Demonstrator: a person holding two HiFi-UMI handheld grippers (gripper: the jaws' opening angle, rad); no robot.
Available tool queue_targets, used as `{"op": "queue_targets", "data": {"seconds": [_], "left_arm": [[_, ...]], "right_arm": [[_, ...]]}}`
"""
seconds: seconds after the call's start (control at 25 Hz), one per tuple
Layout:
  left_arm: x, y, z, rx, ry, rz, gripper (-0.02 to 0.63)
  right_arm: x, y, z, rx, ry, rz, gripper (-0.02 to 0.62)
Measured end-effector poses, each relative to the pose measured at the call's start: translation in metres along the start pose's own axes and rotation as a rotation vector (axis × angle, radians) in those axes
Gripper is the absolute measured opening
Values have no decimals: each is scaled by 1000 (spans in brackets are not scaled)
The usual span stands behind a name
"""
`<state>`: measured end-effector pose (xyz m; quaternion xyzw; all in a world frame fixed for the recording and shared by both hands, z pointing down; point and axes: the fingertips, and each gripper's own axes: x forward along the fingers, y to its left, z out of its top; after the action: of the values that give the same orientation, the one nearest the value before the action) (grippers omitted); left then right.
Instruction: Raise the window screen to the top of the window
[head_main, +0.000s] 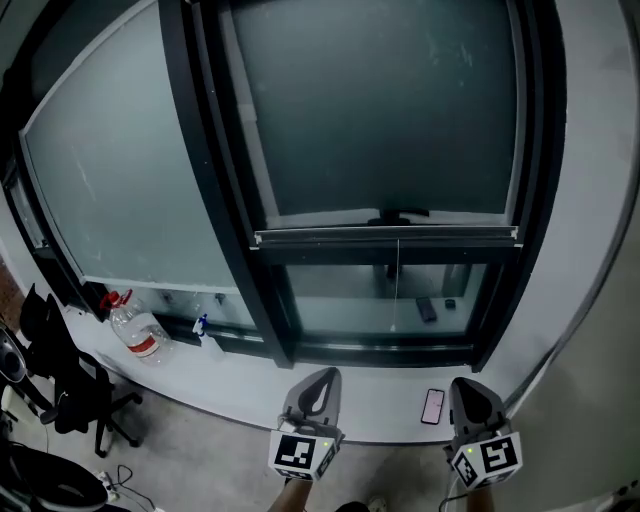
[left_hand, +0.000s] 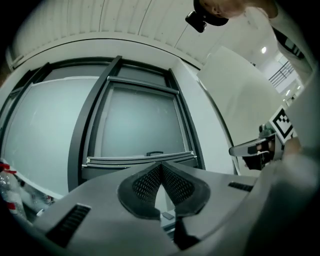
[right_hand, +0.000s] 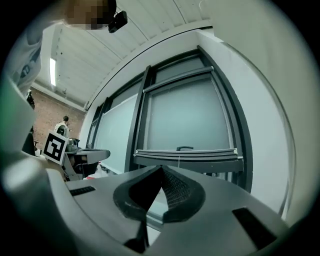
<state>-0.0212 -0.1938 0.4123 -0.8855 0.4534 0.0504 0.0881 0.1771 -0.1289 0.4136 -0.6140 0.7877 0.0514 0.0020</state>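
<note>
Window screen rail (head_main: 385, 237) lies horizontal mid-frame, handle (head_main: 398, 215) centred, well above left tool (head_main: 324, 378) and right tool (head_main: 466, 388), both clenched empty at frame bottom; handle sits roughly between them.

Dark-framed windows (head_main: 215, 180) fill a white wall (head_main: 590, 200) above a pale sill (head_main: 230, 380); a black office chair (head_main: 70, 385) stands on grey floor (head_main: 200, 455).
</note>
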Motion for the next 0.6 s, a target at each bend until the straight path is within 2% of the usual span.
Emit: {"op": "queue_targets", "data": {"seconds": [0.36, 0.52, 0.6], "left_arm": [[112, 47, -25, 23, -25, 14, 5], [167, 78, -33, 75, -21, 13, 5], [195, 96, -39, 131, 12, 4, 5]], "right_arm": [[111, -46, 5, -70, -39, 14, 6], [172, -66, 8, -126, -44, 17, 6], [203, -78, 10, -208, -20, 15, 6]]}}
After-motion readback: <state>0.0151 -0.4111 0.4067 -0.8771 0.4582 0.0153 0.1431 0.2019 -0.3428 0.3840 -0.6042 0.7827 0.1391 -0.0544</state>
